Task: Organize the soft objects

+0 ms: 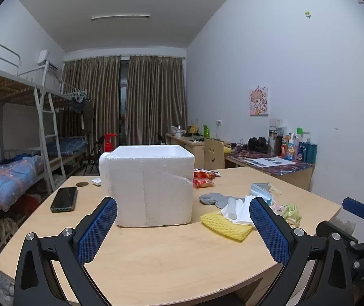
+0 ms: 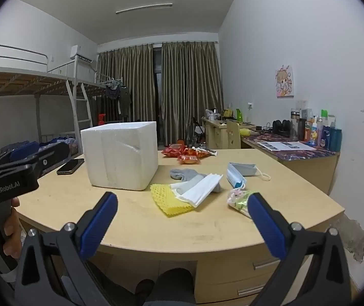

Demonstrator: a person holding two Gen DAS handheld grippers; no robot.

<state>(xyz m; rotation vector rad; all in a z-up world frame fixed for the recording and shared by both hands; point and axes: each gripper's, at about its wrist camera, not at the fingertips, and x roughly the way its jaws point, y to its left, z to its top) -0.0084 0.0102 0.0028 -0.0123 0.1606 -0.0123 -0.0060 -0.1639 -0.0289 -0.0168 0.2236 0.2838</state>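
A white foam box (image 1: 149, 183) (image 2: 120, 154) stands in the middle of the wooden table (image 1: 169, 255) (image 2: 131, 219). To its right lie a yellow foam net (image 1: 226, 225) (image 2: 169, 201), white folded masks (image 1: 240, 207) (image 2: 202, 188), a grey sock (image 1: 213, 199) (image 2: 185, 173), a blue face mask (image 1: 261, 188) (image 2: 238, 172) and a small colourful wrapper bundle (image 1: 290, 213) (image 2: 238, 200). My left gripper (image 1: 183, 210) hangs open in front of the box with nothing between its fingers. My right gripper (image 2: 182, 205) is open too, above the table's near edge, short of the yellow net.
A black phone (image 1: 64, 199) (image 2: 70, 166) lies left of the box. Red snack packets (image 1: 203, 178) (image 2: 187, 154) sit behind the soft things. A cluttered desk (image 2: 304, 153) stands along the right wall, bunk beds (image 1: 16, 153) on the left. A hand (image 2: 8, 227) holds the left gripper's handle.
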